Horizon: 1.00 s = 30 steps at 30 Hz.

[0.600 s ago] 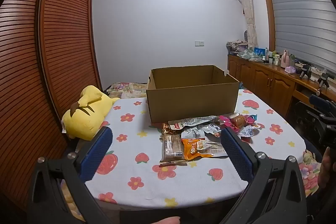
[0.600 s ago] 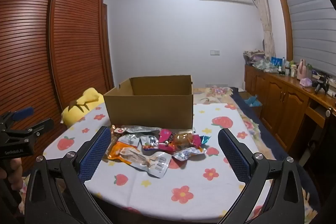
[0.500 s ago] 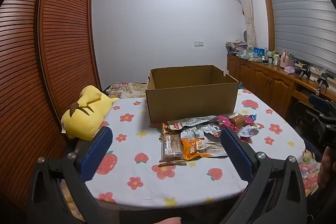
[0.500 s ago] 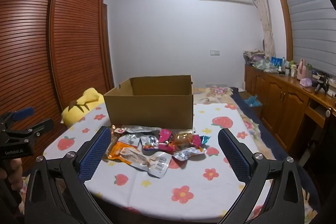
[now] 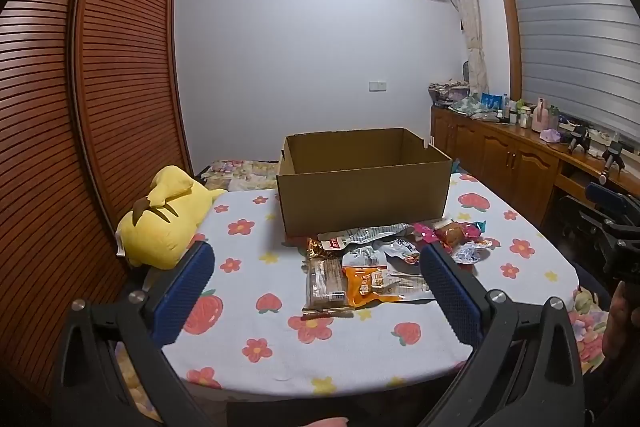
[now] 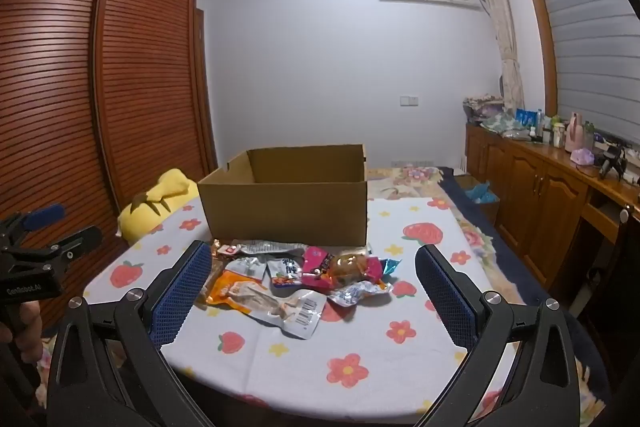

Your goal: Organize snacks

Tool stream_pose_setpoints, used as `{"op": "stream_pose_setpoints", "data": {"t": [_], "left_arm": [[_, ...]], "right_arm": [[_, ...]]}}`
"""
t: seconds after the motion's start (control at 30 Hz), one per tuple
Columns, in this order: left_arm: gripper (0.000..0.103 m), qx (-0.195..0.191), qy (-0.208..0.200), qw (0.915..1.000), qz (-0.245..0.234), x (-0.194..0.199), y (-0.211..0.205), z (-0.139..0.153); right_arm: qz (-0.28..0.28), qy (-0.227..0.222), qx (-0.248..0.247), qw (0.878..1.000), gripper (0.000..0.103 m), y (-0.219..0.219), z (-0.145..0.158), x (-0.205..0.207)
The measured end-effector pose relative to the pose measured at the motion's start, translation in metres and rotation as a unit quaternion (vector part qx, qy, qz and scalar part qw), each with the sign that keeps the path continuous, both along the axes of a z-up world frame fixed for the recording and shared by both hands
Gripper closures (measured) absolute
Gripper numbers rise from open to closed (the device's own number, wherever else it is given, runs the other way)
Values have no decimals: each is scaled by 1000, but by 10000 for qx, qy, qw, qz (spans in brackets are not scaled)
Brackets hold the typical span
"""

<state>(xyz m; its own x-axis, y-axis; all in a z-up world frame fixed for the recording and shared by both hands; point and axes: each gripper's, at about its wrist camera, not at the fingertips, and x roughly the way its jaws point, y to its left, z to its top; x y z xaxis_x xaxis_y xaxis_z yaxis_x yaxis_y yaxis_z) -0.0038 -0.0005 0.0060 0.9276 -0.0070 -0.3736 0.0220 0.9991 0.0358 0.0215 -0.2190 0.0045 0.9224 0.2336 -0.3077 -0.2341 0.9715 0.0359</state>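
Note:
An open cardboard box (image 5: 362, 187) (image 6: 286, 201) stands on the flowered table (image 5: 256, 323) (image 6: 360, 351). In front of it lies a heap of several snack packets (image 5: 384, 259) (image 6: 296, 279): a brown bar pack (image 5: 324, 283), an orange pouch (image 5: 374, 281) (image 6: 234, 287), a pink wrapper (image 6: 318, 265), silver ones. My left gripper (image 5: 316, 263) hangs open above the near table edge, short of the heap, with nothing between its blue pads. My right gripper (image 6: 314, 259) is open too, equally far back, and also shows at the right edge of the left wrist view (image 5: 612, 211).
A yellow plush toy (image 5: 164, 219) (image 6: 158, 201) lies at the table's left edge beside the slatted wardrobe (image 5: 80, 107). A wooden sideboard (image 5: 520, 163) crowded with bottles runs along the right wall. A hand (image 6: 20, 323) holds the left gripper's handle.

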Motion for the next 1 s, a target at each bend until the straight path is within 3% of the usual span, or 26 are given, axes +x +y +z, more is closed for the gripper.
{"op": "stream_pose_setpoints", "data": {"t": [1.0], "left_arm": [[0, -26, -92, 10000, -23, -6, 1, 10]], "right_arm": [[2, -65, 13, 10000, 0, 4, 11, -3]]}}
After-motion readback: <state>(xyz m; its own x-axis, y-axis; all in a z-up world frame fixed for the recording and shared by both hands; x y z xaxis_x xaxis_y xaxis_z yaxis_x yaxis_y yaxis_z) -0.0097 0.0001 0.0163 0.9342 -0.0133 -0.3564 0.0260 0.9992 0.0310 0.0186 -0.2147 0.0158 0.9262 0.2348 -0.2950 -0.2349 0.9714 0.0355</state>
